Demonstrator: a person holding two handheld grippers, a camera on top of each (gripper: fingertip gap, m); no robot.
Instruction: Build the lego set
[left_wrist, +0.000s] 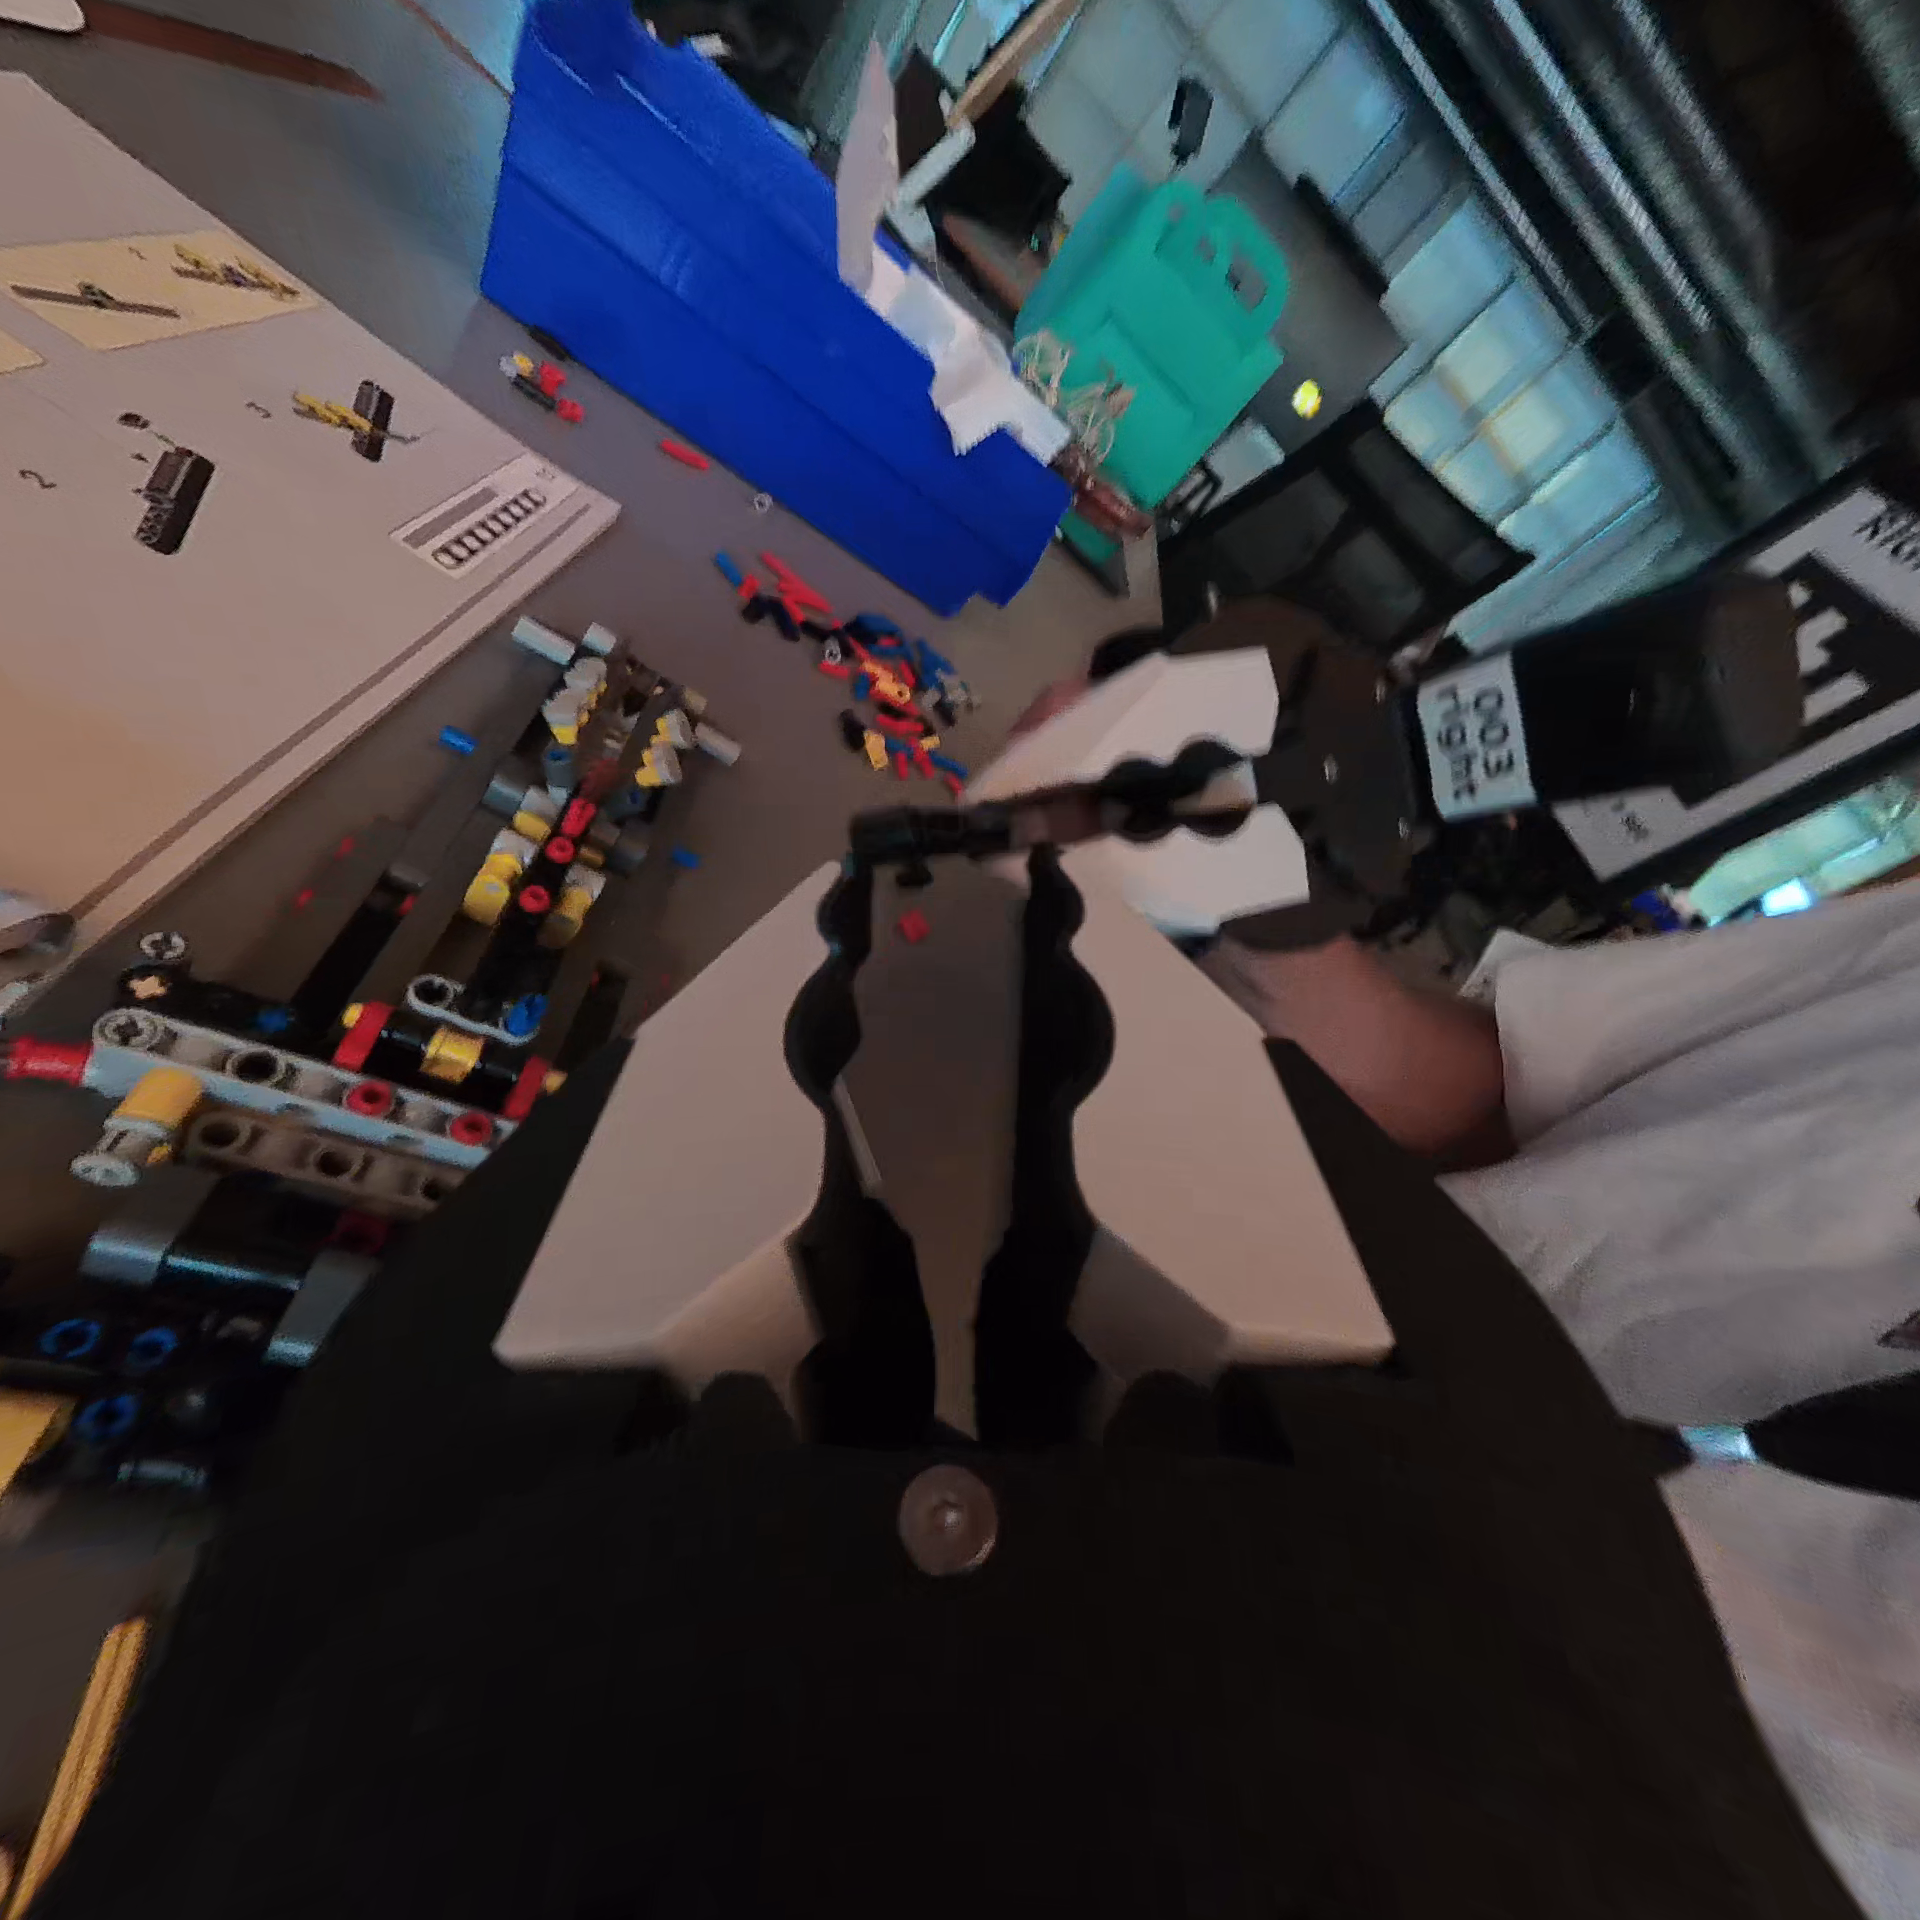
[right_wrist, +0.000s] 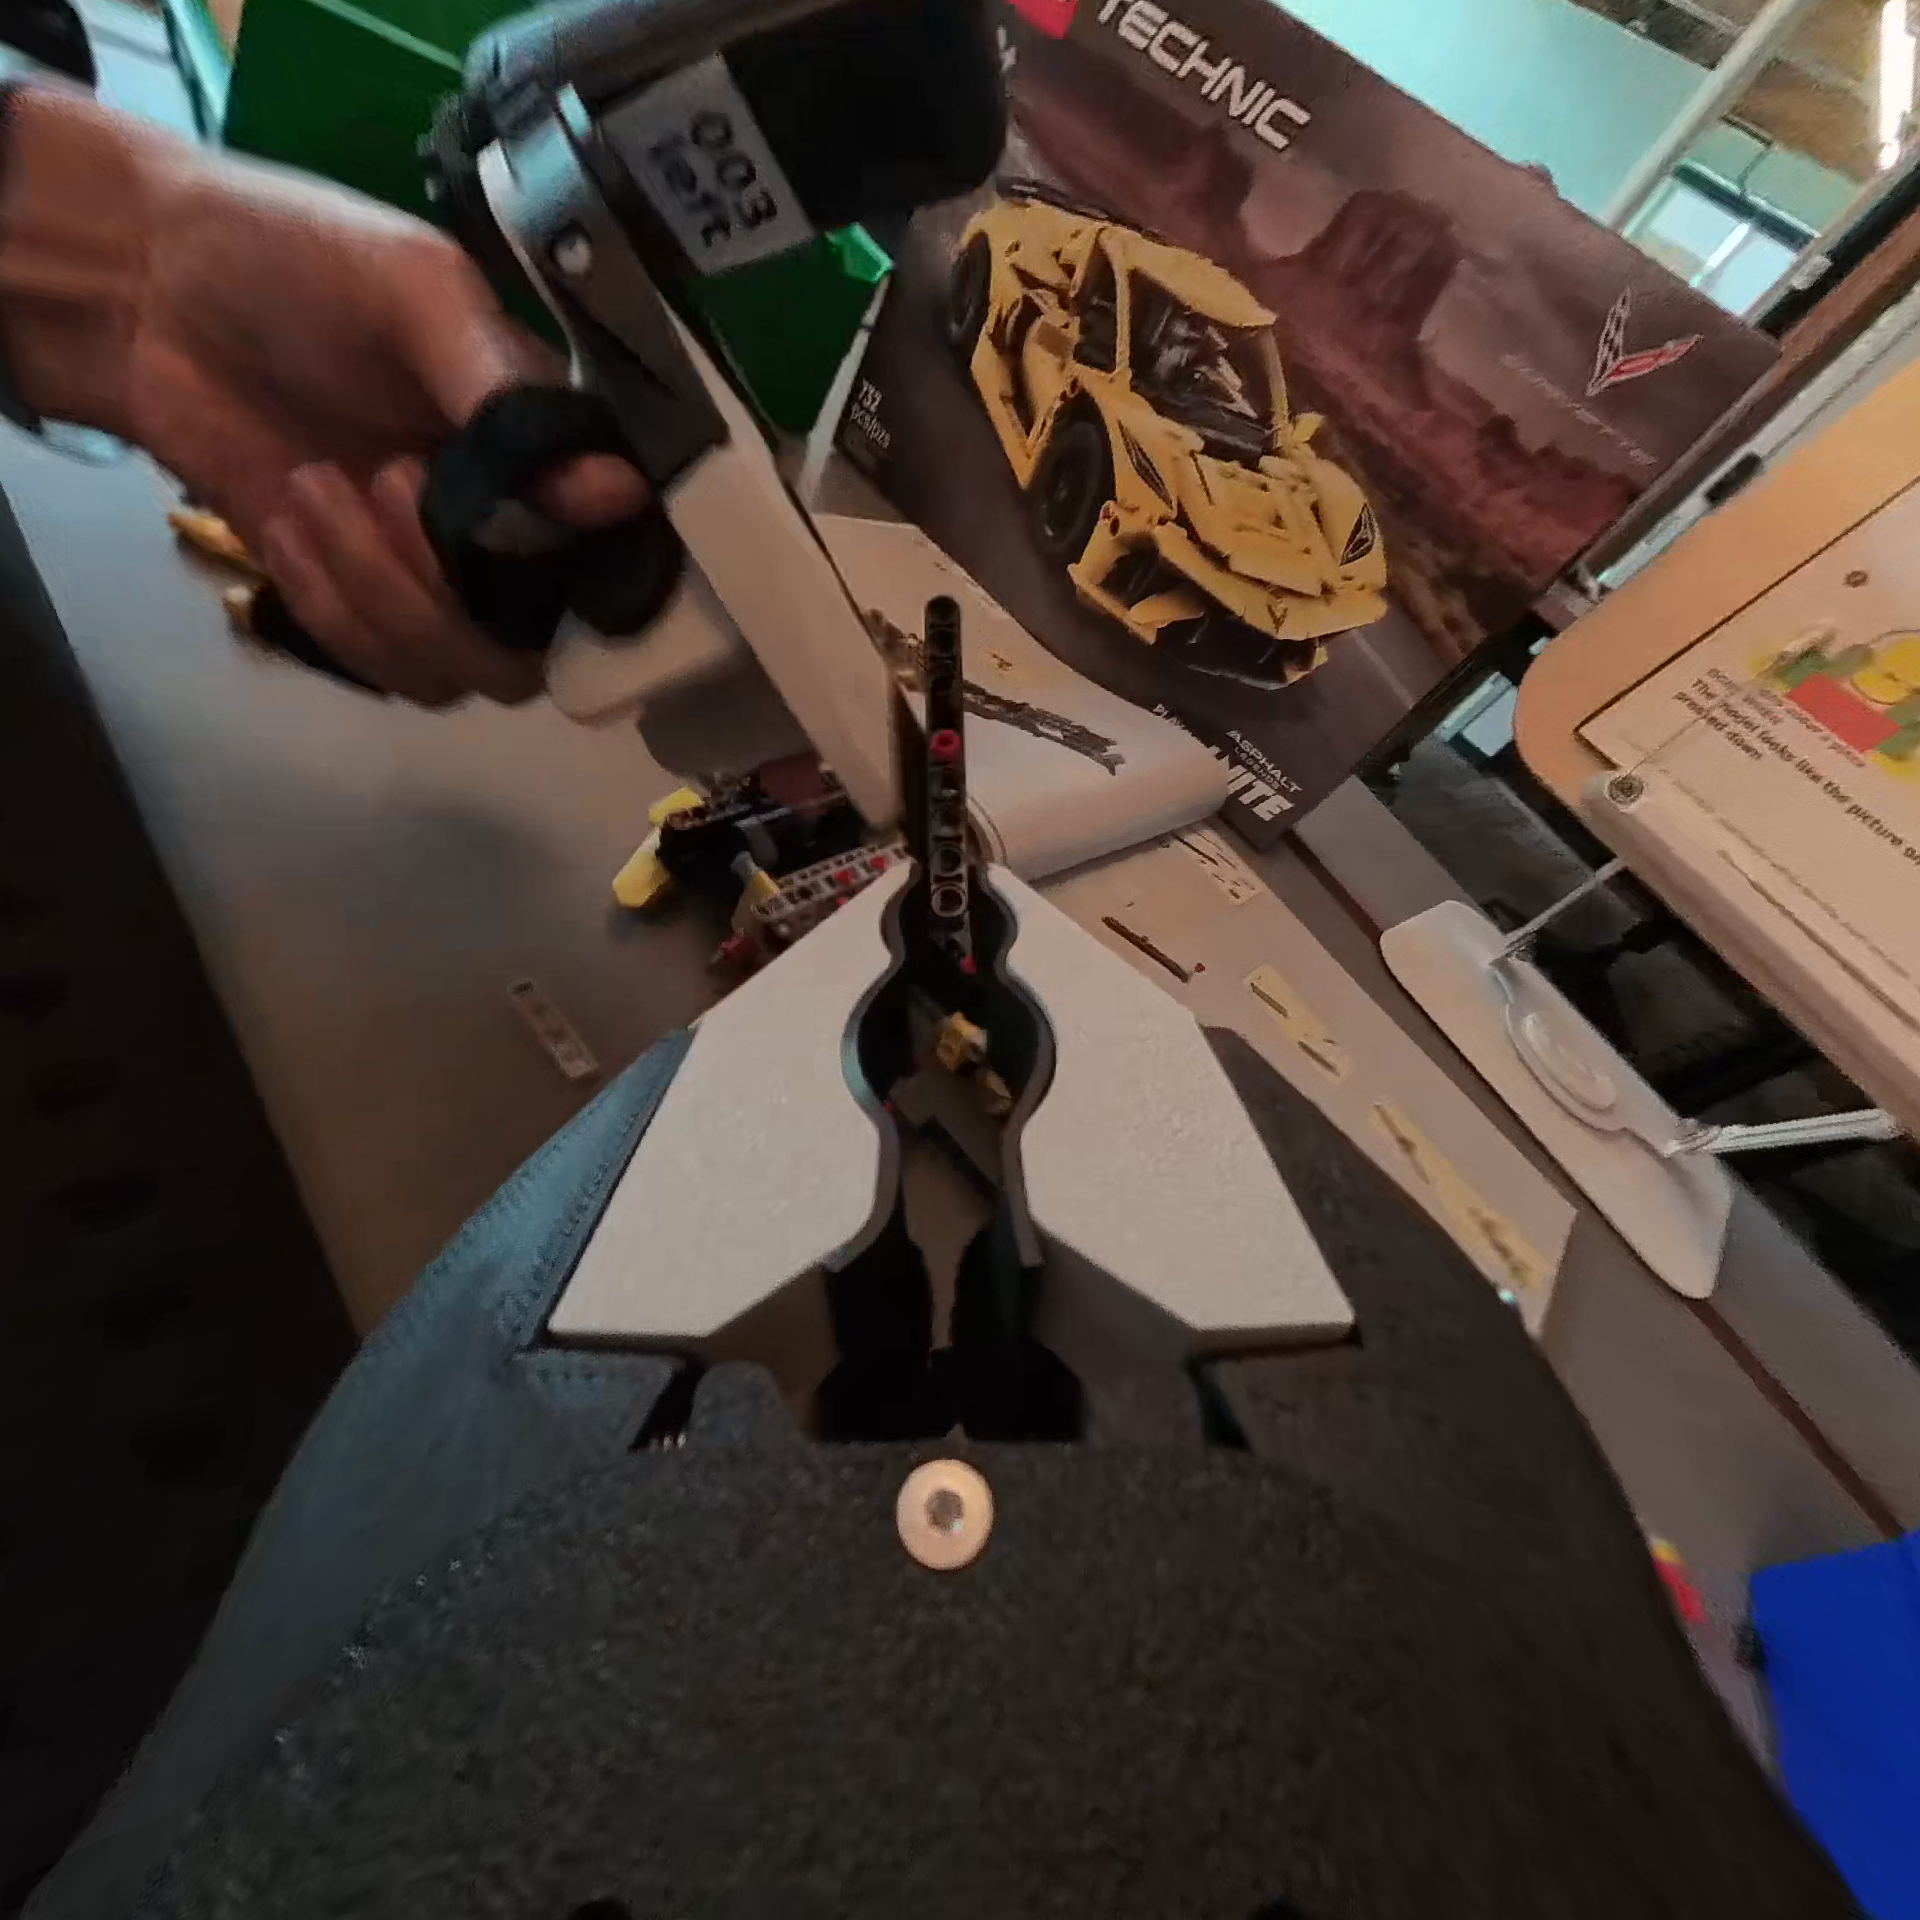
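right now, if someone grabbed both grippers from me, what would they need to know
Right gripper: shut on a long black beam with red pins, held out ahead of it.
Left gripper: jaws slightly apart, tips right at the beam's far end; whether it grips anything is too blurred to tell.
On the grey table: a partly built chassis, a loose pile of red, blue and black pins, the open instruction booklet, and a blue bin behind. The set's box stands at the back.
Done: chassis section started.
Left: the beam is not yet on the chassis; most of the build remains.
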